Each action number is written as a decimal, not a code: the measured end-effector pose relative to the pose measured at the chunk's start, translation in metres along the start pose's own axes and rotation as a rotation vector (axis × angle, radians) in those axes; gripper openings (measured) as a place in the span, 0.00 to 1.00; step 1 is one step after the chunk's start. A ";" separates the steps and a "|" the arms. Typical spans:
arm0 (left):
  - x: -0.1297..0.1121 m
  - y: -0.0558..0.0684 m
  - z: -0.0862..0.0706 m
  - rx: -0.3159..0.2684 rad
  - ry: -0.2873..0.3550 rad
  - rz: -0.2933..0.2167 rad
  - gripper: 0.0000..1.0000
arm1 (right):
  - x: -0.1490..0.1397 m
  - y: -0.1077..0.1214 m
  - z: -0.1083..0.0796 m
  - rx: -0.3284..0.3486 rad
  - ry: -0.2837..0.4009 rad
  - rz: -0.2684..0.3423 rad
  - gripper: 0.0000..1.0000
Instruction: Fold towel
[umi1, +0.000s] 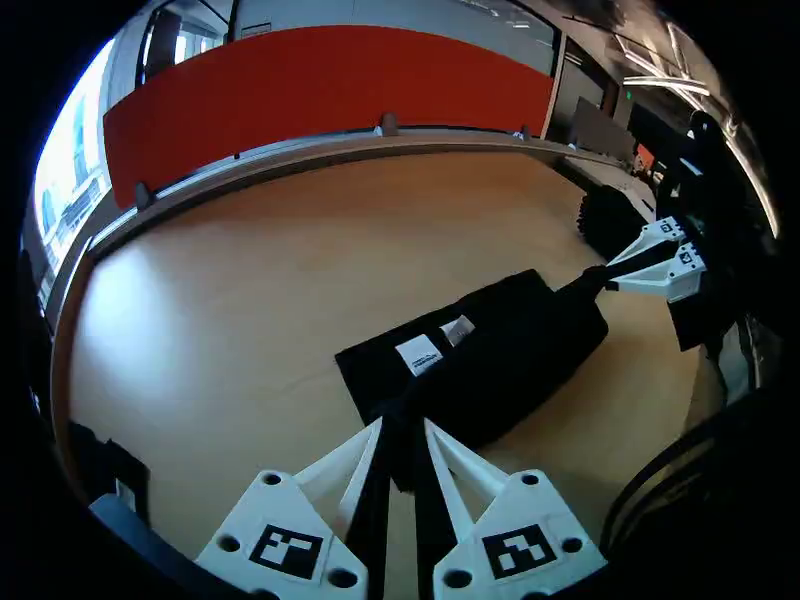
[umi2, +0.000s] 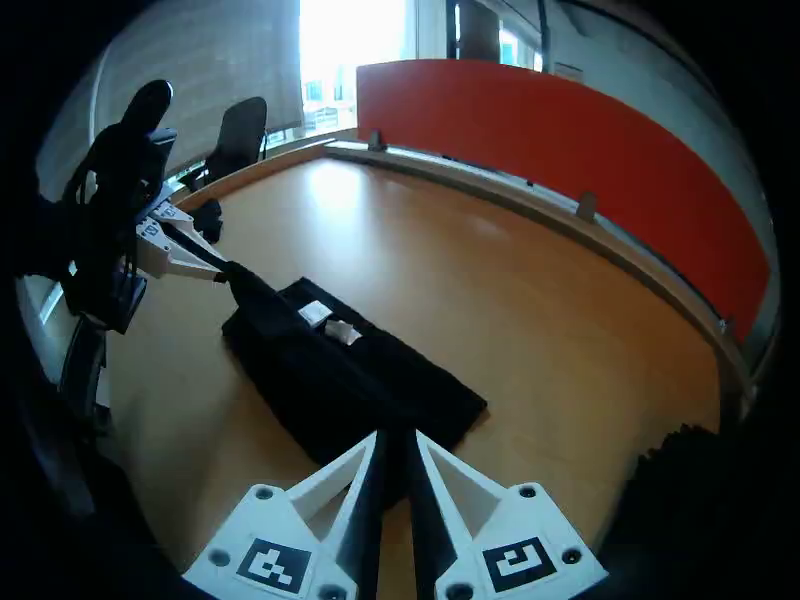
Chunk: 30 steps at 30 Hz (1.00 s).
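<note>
Black towel (umi1: 510, 345) is laid as a long folded strip on the desk (umi1: 240, 280). It is judged soft, light and limp, best taken at end corners. Left gripper (umi1: 403, 432) is clenched on one end, right gripper (umi2: 396, 440) on the other.

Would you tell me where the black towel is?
In the left gripper view, the black towel lies centre-right on the wooden table, held at opposite ends by the left gripper and right gripper.
</note>
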<state>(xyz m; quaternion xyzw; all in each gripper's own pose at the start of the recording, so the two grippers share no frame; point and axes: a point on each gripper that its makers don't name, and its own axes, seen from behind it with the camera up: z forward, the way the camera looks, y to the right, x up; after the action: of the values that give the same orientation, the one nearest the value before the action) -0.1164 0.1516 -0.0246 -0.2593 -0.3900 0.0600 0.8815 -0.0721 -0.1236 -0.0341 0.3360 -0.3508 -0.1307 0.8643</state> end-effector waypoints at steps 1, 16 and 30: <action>0.000 -0.001 0.001 0.001 -0.001 0.000 0.13 | 0.000 0.001 0.001 0.000 -0.002 0.000 0.13; -0.005 -0.008 0.021 0.005 -0.018 -0.001 0.13 | -0.009 0.013 0.019 -0.001 -0.037 0.016 0.13; -0.015 -0.013 0.043 0.022 -0.028 -0.004 0.13 | -0.027 0.020 0.037 -0.016 -0.063 0.050 0.14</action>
<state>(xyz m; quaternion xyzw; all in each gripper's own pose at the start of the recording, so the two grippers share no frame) -0.1590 0.1534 -0.0038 -0.2478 -0.4020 0.0659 0.8790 -0.1170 -0.1147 -0.0152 0.3160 -0.3850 -0.1221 0.8585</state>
